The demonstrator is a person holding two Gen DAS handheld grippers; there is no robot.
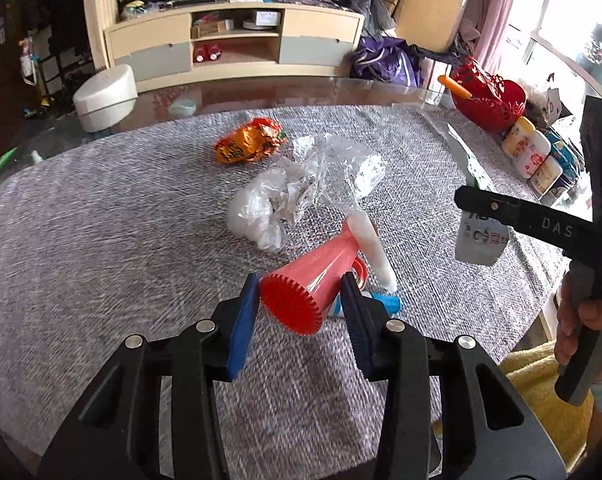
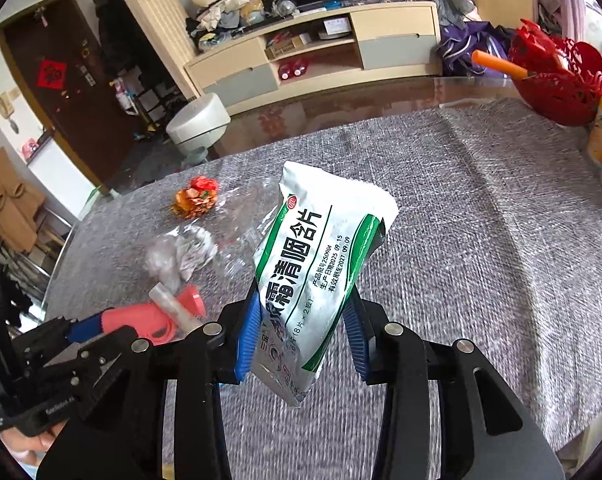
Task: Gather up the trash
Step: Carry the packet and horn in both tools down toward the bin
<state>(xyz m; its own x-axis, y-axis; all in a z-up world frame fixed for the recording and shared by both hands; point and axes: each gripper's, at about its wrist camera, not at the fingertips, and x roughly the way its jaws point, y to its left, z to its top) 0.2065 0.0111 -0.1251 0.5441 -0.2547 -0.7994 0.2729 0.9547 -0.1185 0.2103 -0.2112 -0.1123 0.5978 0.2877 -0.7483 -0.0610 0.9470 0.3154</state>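
My left gripper [image 1: 299, 306] is shut on the base of a red plastic cup [image 1: 313, 276], held tilted above the grey cloth; a white tube [image 1: 371, 252] sticks out of the cup. My right gripper [image 2: 301, 320] is shut on a white-and-green lozenge packet [image 2: 317, 264] and holds it above the table; the packet also shows in the left wrist view [image 1: 481, 240]. On the cloth lie a crumpled clear plastic wrapper [image 1: 301, 188], an orange snack wrapper [image 1: 249, 142] and a blue-and-white tube [image 1: 385, 304].
A grey cloth [image 1: 101, 240] covers the glass table. A red basket [image 1: 489, 100] and baby-product bottles [image 1: 533, 156] stand at the right edge. A white round bin [image 1: 105, 96] and a TV cabinet [image 1: 233, 44] are beyond the table.
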